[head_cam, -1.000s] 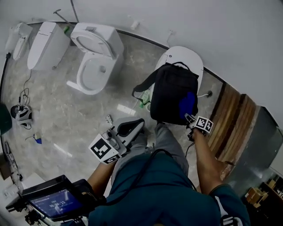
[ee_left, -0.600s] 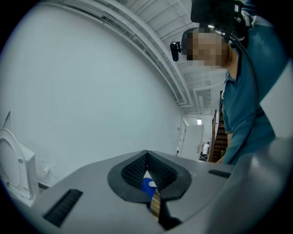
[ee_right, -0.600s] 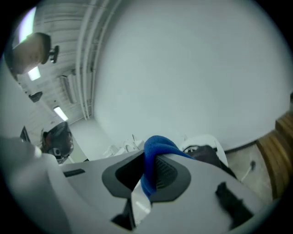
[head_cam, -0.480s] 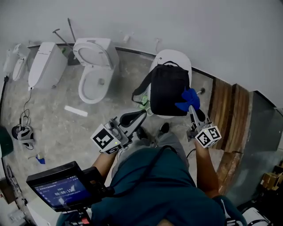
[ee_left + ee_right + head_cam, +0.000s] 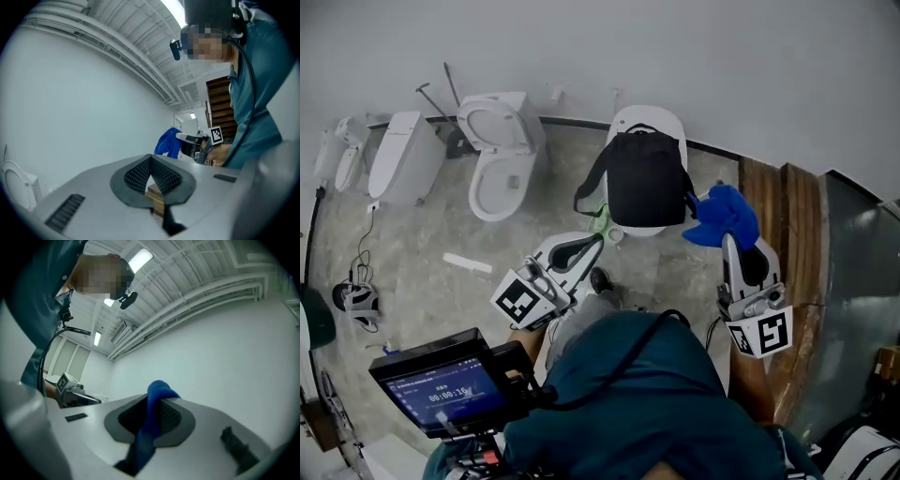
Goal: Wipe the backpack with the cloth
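Note:
A black backpack stands upright on a white toilet by the wall in the head view. My right gripper is to the right of it and apart from it, shut on a blue cloth that bunches above the tips. In the right gripper view the blue cloth runs between the pads of the right gripper, which points at bare wall. My left gripper is below and left of the backpack, shut with nothing in it. In the left gripper view the left gripper has its pads meeting, with the cloth beyond.
Two more white toilets stand to the left along the wall. Wooden boards lean at the right. A green bottle sits by the backpack's toilet. A small monitor is near my body, and a cable with a device lies on the floor.
The right gripper with the blue cloth has come off the backpack's lower right side and moved right and toward me. The head view has drawn back; the left gripper has shifted little.

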The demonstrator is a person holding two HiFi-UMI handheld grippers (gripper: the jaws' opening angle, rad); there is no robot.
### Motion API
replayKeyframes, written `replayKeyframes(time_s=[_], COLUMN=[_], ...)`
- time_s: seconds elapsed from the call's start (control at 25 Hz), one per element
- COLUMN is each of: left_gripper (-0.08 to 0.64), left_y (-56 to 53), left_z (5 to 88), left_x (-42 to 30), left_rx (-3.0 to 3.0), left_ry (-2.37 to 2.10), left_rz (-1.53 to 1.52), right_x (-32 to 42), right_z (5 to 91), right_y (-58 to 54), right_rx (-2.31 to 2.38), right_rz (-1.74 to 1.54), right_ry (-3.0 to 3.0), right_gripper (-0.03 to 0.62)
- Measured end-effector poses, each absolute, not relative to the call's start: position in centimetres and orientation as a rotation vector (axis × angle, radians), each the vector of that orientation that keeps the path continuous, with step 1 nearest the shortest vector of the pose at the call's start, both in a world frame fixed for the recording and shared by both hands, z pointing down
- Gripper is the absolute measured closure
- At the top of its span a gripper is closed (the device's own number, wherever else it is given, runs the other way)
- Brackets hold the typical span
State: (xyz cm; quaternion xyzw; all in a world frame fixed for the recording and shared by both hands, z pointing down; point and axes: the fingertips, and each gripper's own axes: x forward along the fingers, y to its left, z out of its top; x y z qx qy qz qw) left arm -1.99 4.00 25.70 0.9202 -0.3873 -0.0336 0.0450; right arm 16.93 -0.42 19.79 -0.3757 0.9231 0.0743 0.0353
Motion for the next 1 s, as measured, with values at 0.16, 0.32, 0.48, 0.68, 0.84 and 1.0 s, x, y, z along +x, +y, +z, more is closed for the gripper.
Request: replayKeyframes(time_s=[0.16, 0.32, 0.48, 0.68, 0.84, 1.0], left_gripper=[0.555, 0.555, 0.555, 0.555, 0.555, 0.555], left_y=[10.2, 16.3, 21.9, 29.3, 34.4, 38.4], left_z=[25.3, 25.1, 23.3, 21.9, 22.0, 21.7], left_x=[2.7, 6.3, 6.3, 4.4, 1.4, -1.3], left_rx=[2.831, 2.867, 2.827, 2.798, 2.764, 2.765], left_ry=[-1.2, -1.267, -1.372, -1.463, -1.493, -1.468], left_rz=[-0.087, 0.015, -0.025, -0.038, -0.044, -0.078], right_x=[21.2, 25.8, 27.6, 26.2, 22.9, 19.3], right_z=[18.1, 18.1, 19.2, 19.1, 18.7, 18.1], right_y=[6.9, 13.8, 19.4, 25.6, 29.7, 33.5], right_rx=[-1.145, -1.186, -1.155, -1.079, -1.044, -1.039], right_rz=[0.21, 0.171, 0.062, 0.034, 0.036, 0.036], right_ry=[2.829, 2.862, 2.891, 2.902, 2.909, 2.934], right_gripper=[0.549, 0.549, 0.549, 0.549, 0.549, 0.549])
